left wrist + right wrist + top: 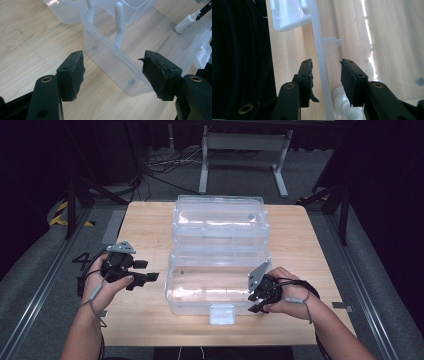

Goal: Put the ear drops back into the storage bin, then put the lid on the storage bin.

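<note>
A clear plastic box (215, 287) stands open on the wooden table (145, 225), its lid (220, 220) laid back behind it. My left gripper (147, 277) hovers open just left of the tub; in the left gripper view (113, 68) the tub's near corner (125, 72) lies beyond the spread jaws, which hold nothing. My right gripper (256, 302) is at the tub's front right corner. Its open jaws (326, 72) stand on either side of the clear front wall (318, 42) without pressing on it. A small white tube-like object (186, 22) lies in the tub near that end.
A white latch tab (222, 314) juts from the tub's front edge toward the person. The table's front edge runs just behind both hands. Beyond the table, cables (165, 165) and a grey metal frame (245, 150) are on the floor.
</note>
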`<move>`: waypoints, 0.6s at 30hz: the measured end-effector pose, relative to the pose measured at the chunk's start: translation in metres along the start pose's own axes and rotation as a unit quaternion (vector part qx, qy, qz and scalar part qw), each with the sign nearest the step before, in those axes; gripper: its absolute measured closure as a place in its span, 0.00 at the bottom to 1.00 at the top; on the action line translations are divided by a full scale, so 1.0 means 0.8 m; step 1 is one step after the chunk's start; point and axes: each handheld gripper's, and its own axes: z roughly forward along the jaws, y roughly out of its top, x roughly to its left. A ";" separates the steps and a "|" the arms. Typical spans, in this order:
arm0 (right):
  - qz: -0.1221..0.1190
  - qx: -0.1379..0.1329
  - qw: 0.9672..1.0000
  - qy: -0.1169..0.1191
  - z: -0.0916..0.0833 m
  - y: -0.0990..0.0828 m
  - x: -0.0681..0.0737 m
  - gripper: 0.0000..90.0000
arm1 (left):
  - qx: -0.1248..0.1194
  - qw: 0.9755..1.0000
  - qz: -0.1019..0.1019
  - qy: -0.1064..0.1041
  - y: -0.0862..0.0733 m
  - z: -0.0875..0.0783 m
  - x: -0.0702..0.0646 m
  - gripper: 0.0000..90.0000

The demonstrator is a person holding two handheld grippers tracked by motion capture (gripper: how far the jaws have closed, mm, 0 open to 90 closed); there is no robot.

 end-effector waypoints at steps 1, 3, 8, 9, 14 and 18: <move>0.000 -0.001 1.000 0.001 0.003 -0.002 0.000 0.70 | -0.001 1.000 0.000 -0.001 0.001 0.001 0.000 0.38; 0.002 -0.003 1.000 -0.001 0.005 -0.002 0.000 0.70 | -0.002 1.000 -0.001 -0.001 0.003 0.002 -0.001 0.38; -0.003 -0.010 1.000 -0.008 0.013 -0.005 0.001 0.75 | -0.004 1.000 0.006 0.000 0.010 0.007 -0.004 0.39; 0.000 -0.012 1.000 -0.007 0.015 -0.005 0.003 0.77 | -0.005 1.000 0.006 0.000 0.012 0.008 -0.005 0.40; -0.017 0.002 1.000 -0.010 0.023 -0.004 0.006 0.89 | -0.006 1.000 0.008 0.008 0.024 0.012 -0.010 0.41; -0.021 0.006 1.000 -0.015 0.022 -0.004 0.006 0.92 | -0.010 1.000 0.016 0.005 0.034 0.013 -0.014 0.40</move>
